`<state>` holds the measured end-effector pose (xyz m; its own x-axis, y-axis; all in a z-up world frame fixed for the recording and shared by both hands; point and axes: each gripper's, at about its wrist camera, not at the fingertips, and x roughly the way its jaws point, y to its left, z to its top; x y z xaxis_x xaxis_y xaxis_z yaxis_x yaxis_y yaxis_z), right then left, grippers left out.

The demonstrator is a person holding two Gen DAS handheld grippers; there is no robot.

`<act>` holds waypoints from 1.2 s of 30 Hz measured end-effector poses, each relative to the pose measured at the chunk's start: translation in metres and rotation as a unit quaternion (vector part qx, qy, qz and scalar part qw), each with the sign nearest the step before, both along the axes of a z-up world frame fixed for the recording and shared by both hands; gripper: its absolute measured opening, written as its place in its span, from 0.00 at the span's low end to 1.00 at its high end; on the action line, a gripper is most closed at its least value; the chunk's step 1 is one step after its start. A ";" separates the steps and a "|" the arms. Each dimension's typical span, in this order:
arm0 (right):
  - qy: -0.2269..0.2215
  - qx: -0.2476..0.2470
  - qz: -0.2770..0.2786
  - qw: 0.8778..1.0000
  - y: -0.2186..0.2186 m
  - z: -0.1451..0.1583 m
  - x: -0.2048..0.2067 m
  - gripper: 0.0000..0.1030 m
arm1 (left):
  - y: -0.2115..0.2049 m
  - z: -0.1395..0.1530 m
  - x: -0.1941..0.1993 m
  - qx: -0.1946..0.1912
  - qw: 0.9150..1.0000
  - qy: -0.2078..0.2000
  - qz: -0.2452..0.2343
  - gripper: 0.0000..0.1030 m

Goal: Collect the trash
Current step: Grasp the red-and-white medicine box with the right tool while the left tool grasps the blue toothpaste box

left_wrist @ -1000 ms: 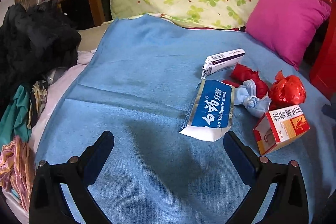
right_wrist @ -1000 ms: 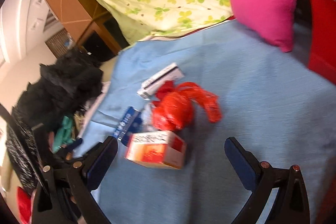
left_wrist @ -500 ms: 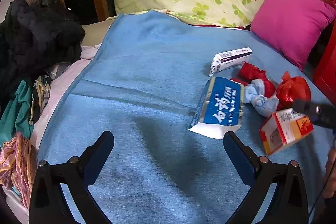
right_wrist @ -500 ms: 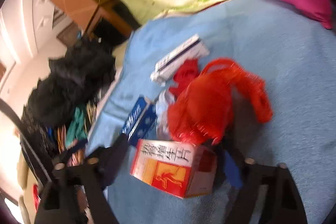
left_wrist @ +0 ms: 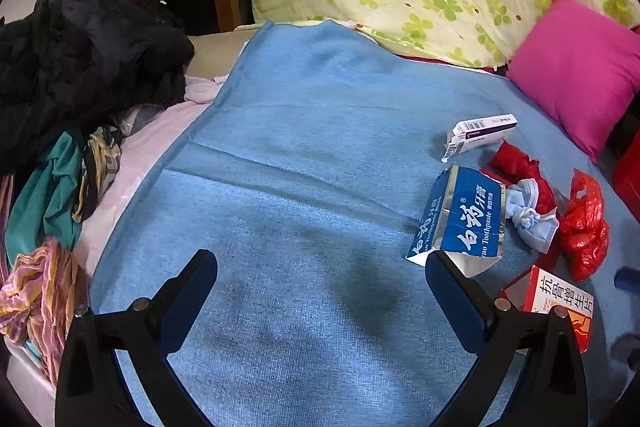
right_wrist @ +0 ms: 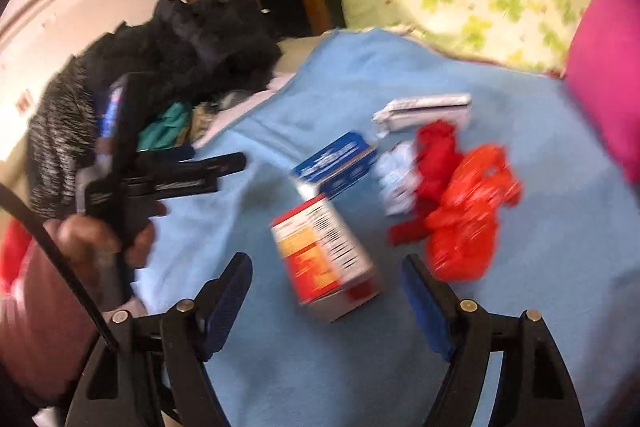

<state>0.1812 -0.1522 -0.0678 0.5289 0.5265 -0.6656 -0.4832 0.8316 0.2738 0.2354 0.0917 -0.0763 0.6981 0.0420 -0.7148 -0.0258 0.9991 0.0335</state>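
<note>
Bare blue blanket left of trash pile

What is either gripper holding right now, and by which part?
Nothing is held. The left gripper is open over bare blue blanket. The right gripper is open around the red-and-white box, its pads not touching it.
</note>
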 end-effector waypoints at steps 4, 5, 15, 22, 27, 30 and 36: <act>0.010 -0.017 0.012 1.000 0.014 -0.010 0.019 0.77 | -0.001 -0.004 0.002 0.004 1.000 0.009 -0.006 1.00; 0.013 -0.024 0.019 0.999 0.019 -0.012 0.023 0.77 | -0.002 -0.004 0.002 0.003 1.000 0.010 -0.007 1.00; 0.010 -0.092 0.028 0.995 0.048 -0.039 0.017 0.57 | -0.002 0.002 0.009 -0.058 0.998 0.012 -0.026 1.00; -0.006 -0.063 -0.032 0.997 -0.001 -0.016 -0.004 0.57 | -0.040 0.002 0.019 -0.067 0.996 0.016 -0.064 1.00; -0.027 -0.019 -0.096 0.995 -0.040 0.004 -0.017 0.57 | -0.072 -0.007 0.030 -0.054 0.995 0.031 -0.083 1.00; -0.038 0.003 -0.133 0.990 -0.057 0.014 -0.024 0.57 | -0.082 -0.013 0.036 -0.048 0.995 0.040 -0.080 1.00; -0.056 0.031 -0.165 0.984 -0.068 0.029 -0.036 0.57 | -0.088 -0.027 0.046 -0.043 0.994 0.065 -0.071 0.86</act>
<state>0.1455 -0.2203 -0.0386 0.7461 0.3518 -0.5652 -0.2204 0.9316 0.2889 0.2813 0.0037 -0.1035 0.5935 -0.1163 -0.7964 0.1146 0.9916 -0.0594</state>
